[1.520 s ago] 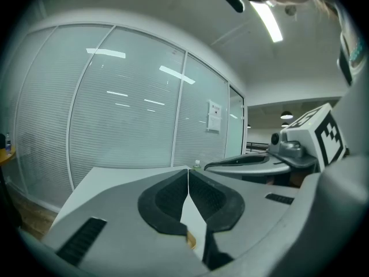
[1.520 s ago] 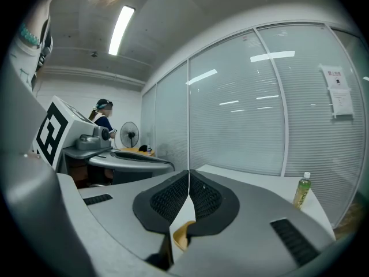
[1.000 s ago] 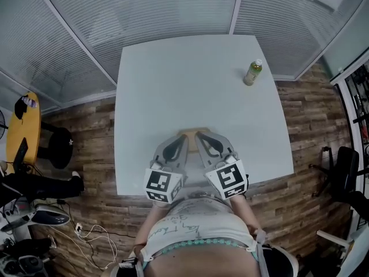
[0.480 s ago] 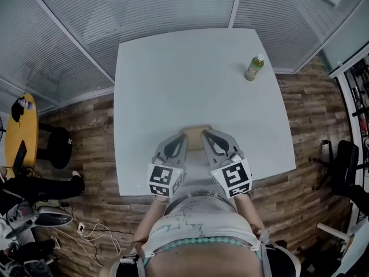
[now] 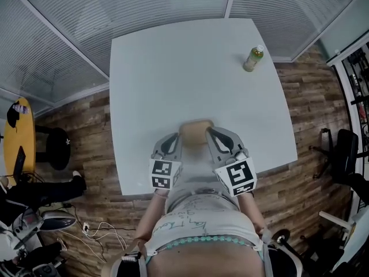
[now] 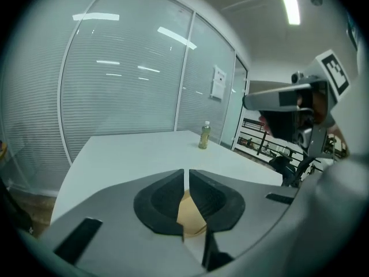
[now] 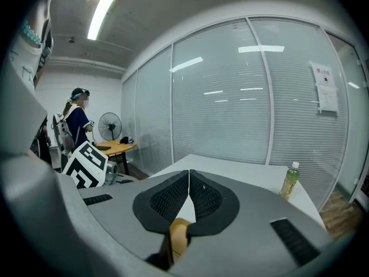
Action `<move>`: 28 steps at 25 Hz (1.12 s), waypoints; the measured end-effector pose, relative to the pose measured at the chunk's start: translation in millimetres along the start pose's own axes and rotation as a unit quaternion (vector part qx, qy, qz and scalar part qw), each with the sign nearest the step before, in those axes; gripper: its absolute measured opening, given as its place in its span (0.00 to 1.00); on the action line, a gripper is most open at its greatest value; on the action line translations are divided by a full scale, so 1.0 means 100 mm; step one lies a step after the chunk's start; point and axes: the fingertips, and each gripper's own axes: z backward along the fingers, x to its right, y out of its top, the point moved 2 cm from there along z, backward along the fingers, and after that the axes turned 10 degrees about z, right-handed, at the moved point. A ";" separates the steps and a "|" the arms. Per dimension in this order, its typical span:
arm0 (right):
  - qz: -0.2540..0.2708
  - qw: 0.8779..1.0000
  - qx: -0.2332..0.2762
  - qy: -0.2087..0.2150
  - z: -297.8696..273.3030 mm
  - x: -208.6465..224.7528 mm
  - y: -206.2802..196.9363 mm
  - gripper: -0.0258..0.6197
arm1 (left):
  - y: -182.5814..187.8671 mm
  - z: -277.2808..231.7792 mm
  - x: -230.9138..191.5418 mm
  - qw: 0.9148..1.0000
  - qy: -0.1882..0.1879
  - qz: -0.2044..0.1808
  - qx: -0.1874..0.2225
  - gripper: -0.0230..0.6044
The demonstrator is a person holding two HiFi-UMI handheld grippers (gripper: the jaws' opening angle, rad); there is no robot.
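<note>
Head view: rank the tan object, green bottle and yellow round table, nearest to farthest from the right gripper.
1. tan object, at the right gripper jaws.
2. green bottle, ahead, to the right.
3. yellow round table, far left.

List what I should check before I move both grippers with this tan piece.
1. Left gripper grip: ok. Its jaws are closed on the tan piece.
2. Right gripper grip: ok. Its jaws are closed, and the piece shows low between them.
3. Piece spans both grippers: ok. In the head view it sits between the two jaw tips.
4. Piece lifted off the table: cannot tell.
5. Bottle out of the way: ok. It stands upright near the table's far right corner, well apart from both grippers.
</note>
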 end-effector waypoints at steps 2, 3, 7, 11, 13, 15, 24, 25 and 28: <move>-0.001 1.000 -0.006 -0.005 -0.01 0.01 -0.02 0.04 | -0.10 -0.06 -0.08 1.000 0.001 0.001 -0.017 0.05; -0.001 1.000 -0.008 -0.009 -0.02 0.03 -0.02 0.04 | -0.15 -0.09 -0.12 1.000 0.002 0.001 -0.026 0.05; -0.009 0.999 -0.020 -0.025 -0.03 0.07 -0.06 0.04 | -0.33 -0.24 -0.25 0.998 0.000 0.001 -0.063 0.21; -0.016 0.999 -0.033 -0.034 0.01 0.09 -0.14 0.04 | -0.60 -0.41 -0.32 0.995 -0.002 -0.012 -0.099 0.22; -0.019 0.998 -0.039 -0.037 0.02 0.10 -0.18 0.04 | -0.67 -0.48 -0.33 0.993 -0.005 -0.014 -0.113 0.24; -0.023 0.998 -0.045 -0.038 0.01 0.10 -0.21 0.04 | -0.74 -0.55 -0.35 0.992 -0.007 -0.011 -0.127 0.25; -0.031 0.997 -0.060 -0.042 0.01 0.07 -0.29 0.04 | -1.19 -0.87 -0.56 0.982 0.011 0.067 -0.177 0.28; -0.032 0.997 -0.060 -0.042 0.02 0.06 -0.30 0.04 | -1.21 -0.89 -0.57 0.981 0.015 0.074 -0.180 0.28; -0.035 0.997 -0.061 -0.044 0.03 0.08 -0.31 0.04 | -1.26 -0.96 -0.57 0.977 0.025 0.093 -0.189 0.28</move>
